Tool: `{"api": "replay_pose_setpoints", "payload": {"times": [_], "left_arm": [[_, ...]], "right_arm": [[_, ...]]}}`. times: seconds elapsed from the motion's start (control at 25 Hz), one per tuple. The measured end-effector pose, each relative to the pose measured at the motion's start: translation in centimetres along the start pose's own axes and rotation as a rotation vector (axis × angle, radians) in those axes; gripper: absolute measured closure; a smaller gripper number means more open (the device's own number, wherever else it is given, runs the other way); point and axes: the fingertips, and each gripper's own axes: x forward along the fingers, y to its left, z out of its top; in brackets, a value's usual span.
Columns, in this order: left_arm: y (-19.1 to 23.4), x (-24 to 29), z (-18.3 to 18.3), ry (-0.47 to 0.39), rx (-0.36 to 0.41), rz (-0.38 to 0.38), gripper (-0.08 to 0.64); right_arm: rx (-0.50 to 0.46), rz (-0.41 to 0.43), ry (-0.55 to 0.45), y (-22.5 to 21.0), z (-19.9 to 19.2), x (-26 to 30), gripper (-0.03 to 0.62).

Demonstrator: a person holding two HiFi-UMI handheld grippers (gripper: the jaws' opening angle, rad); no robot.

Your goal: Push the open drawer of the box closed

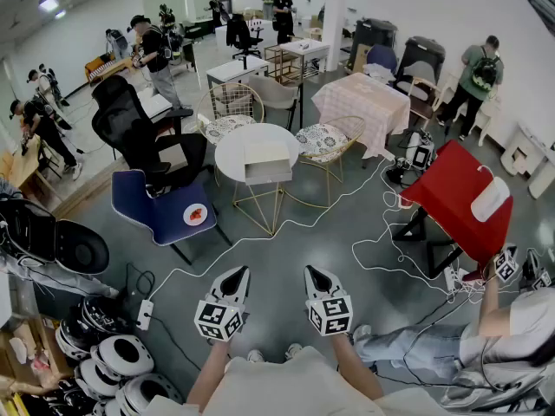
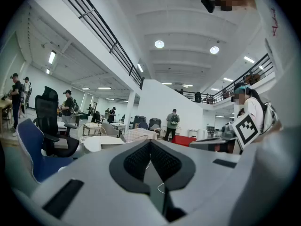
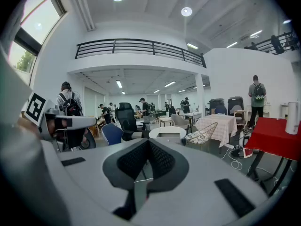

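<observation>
Box: the pale grey box [image 1: 268, 155] sits near the middle of a round white tabletop [image 1: 232, 152], well ahead of the person and well apart from both grippers.
Drawer: its drawer [image 1: 268, 175] stands pulled out on the side facing the person; in the right gripper view the box [image 3: 168, 136] is small and far off, straight beyond the jaw tips.
Tabletop: it is carried on thin gold wire legs [image 1: 260, 208] over a grey floor [image 1: 286, 258].
Left gripper: the left gripper [image 1: 238, 273] is held low and close to the person's body, with its marker cube just behind. In the left gripper view [image 2: 150, 143] its jaws are pressed together with nothing between them.
Right gripper: the right gripper [image 1: 312, 273] is level with the left one and just beside it. Its own view [image 3: 148, 142] shows the jaws closed tip to tip and empty.
Chairs: two gold wire chairs with patterned cushions [image 1: 325, 142] flank the tabletop, a dark blue chair [image 1: 160, 206] stands to its left, and a black office chair [image 1: 130, 128] is behind that.
Further out: a red tilted table [image 1: 455, 199] is at the right, and white cables [image 1: 381, 250] trail across the floor between it and the tabletop.
</observation>
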Motion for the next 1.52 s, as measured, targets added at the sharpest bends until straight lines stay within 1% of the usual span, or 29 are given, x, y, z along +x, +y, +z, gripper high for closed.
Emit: {"api": "replay_pose_setpoints", "payload": {"times": [0.52, 0.72, 0.88, 1.24, 1.52], "left_arm": [[0.3, -0.1, -0.7, 0.000, -0.016, -0.004, 0.548], [0.3, -0.2, -0.5, 0.002, -0.011, -0.003, 0.548], [0.6, 0.1, -0.5, 0.009, -0.008, 0.002, 0.548], [-0.1, 3.9, -0.9, 0.029, 0.011, -0.003, 0.548], [-0.4, 6.3, -1.4, 0.027, 0.021, 0.029, 0.548]], "right_arm": [[-0.011, 0.000, 0.004, 0.7, -0.2, 0.3, 0.577], [0.023, 0.020, -0.013, 0.9, 0.1, 0.3, 0.577], [0.014, 0.019, -0.010, 0.9, 0.0, 0.6, 0.577], [0.030, 0.032, -0.003, -2.1, -1.0, 1.3, 0.577], [0.013, 0.062, -0.005, -4.7, -0.9, 2.7, 0.577]]}}
